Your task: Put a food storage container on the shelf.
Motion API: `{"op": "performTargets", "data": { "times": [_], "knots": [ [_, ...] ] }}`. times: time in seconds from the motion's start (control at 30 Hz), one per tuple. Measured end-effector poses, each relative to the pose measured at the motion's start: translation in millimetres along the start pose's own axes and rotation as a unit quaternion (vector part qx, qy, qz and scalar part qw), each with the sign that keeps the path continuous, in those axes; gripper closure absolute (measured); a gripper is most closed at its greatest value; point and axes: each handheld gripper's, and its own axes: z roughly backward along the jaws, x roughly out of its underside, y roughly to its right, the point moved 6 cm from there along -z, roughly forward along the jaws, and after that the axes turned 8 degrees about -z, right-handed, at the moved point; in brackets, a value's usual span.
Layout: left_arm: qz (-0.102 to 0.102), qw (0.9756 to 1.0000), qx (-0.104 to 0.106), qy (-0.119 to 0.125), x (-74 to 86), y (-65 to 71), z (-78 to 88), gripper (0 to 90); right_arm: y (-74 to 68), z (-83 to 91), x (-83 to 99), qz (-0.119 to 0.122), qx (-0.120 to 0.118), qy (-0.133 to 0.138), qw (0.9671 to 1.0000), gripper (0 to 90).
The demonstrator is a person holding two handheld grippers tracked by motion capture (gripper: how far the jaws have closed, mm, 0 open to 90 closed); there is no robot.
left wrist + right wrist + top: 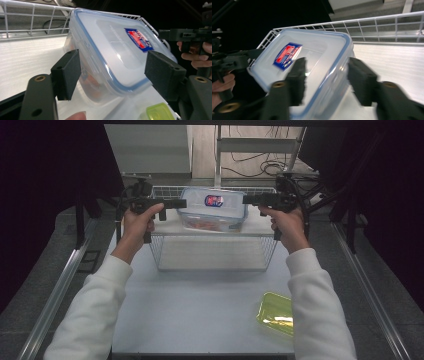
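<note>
At the near edge of the counter (200,320), a yellow-green lid (276,313) lies flat; the person's right sleeve (312,305) cuts off its right side. In the left gripper view the same lid is cropped by the bottom edge.

Farther out stands a white wire basket (165,255) with a flat shelf on top. The clear plastic container (214,209), with a blue-rimmed lid and a red-and-blue label (214,200), sits on that shelf. Its contents show as orange-red shapes through the wall and cannot be identified.

The left hand-held gripper (181,203) points at the container's left end. Its jaws stand apart, one on each side of the container's corner, and neither pad presses on the container in the left gripper view.

The right hand-held gripper (248,199) points at the container's right end. In the right gripper view its jaws straddle the rim, one over the lid and one outside the wall. That view is blurred, so contact between pads and container cannot be confirmed; a gap shows at the outer jaw.

Beyond the basket, cables (260,167) lie on the floor, partly hidden behind a pale frame.
</note>
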Motion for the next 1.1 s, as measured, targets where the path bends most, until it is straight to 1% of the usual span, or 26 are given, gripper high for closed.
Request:
{"op": "performTargets", "data": {
  "times": [0.03, 0.1, 0.13, 0.2, 0.27, 0.3, 0.33, 0.37, 0.43, 0.47, 0.5, 0.6, 0.7, 0.77, 0.83, 0.9, 0.93, 0.97, 1.1],
  "knots": [
    [-0.003, 1.0, 0.002, 0.0, 1.5, 1.2, 2.8, 28.2, -0.6, 5.7, 2.4, 0.008, -0.004, 0.003, 1.0, 60.9],
    [-0.009, 0.9999, 0.011, -0.002, 5.9, 5.9, 8.8, 28.1, -1.1, 15.9, 9.7, 0.022, -0.003, 0.003, 0.9997, 71.4],
    [-0.014, 0.9998, 0.013, -0.004, 7.8, 7.7, 11.0, 28.2, -1.4, 21.2, 14.9, 0.031, -0.01, 0.004, 0.9995, 75.9],
    [-0.019, 0.9996, 0.021, -0.004, 12.3, 14.4, 16.0, 28.6, -1.8, 27.5, 23.2, 0.039, -0.024, 0.0, 0.9989, 83.3],
    [-0.028, 0.9992, 0.027, -0.006, 16.9, 19.9, 20.6, 28.7, -2.1, 32.1, 34.1, 0.049, -0.038, -0.01, 0.998, 89.0],
    [-0.031, 0.999, 0.03, -0.008, 19.3, 22.7, 22.7, 28.6, -2.3, 33.0, 39.9, 0.051, -0.046, -0.018, 0.9975, 89.1],
    [-0.031, 0.999, 0.03, -0.009, 20.5, 24.1, 23.7, 28.6, -1.8, 32.2, 47.5, 0.054, -0.046, -0.033, 0.9969, 89.2],
    [-0.035, 0.9989, 0.03, -0.012, 22.1, 25.0, 24.9, 28.6, -1.3, 31.1, 52.0, 0.057, -0.042, -0.044, 0.9965, 89.2],
    [-0.036, 0.9988, 0.029, -0.014, 25.1, 26.1, 27.0, 28.3, -1.1, 27.0, 61.7, 0.064, -0.037, -0.066, 0.9951, 89.3],
    [-0.034, 0.9989, 0.03, -0.014, 26.6, 26.8, 27.6, 28.3, -1.6, 24.7, 65.5, 0.069, -0.036, -0.073, 0.9943, 89.2],
    [-0.037, 0.9987, 0.03, -0.017, 28.9, 27.1, 28.2, 28.3, -2.3, 22.2, 68.9, 0.074, -0.034, -0.08, 0.9934, 89.2],
    [-0.039, 0.9985, 0.031, -0.019, 33.9, 27.2, 28.0, 27.9, -7.1, 13.4, 76.1, 0.088, -0.042, -0.091, 0.9912, 89.2],
    [-0.034, 0.9986, 0.034, -0.023, 39.4, 27.0, 25.5, 27.8, -11.7, -0.2, 83.0, 0.098, -0.051, -0.103, 0.9884, 89.2],
    [-0.034, 0.9985, 0.035, -0.025, 41.5, 25.8, 23.8, 27.6, -13.3, -7.0, 84.1, 0.103, -0.055, -0.108, 0.9873, 89.2],
    [-0.033, 0.9984, 0.037, -0.027, 42.9, 24.8, 23.2, 27.5, -14.3, -12.0, 81.7, 0.1, -0.056, -0.104, 0.9879, 89.3],
    [-0.033, 0.9984, 0.039, -0.025, 43.3, 24.5, 23.7, 27.3, -13.0, -14.9, 77.8, 0.1, -0.046, -0.099, 0.9889, 89.3],
    [-0.032, 0.9984, 0.04, -0.025, 43.4, 24.8, 24.1, 27.2, -11.3, -15.8, 74.8, 0.096, -0.042, -0.093, 0.9901, 89.3],
    [-0.034, 0.9983, 0.041, -0.025, 43.6, 24.9, 24.4, 27.2, -9.9, -16.2, 72.9, 0.092, -0.045, -0.091, 0.9906, 89.3],
    [-0.032, 0.9984, 0.039, -0.026, 45.4, 23.8, 24.8, 26.7, -3.9, -18.2, 67.8, 0.077, -0.036, -0.074, 0.9936, 89.3]
  ]
}}
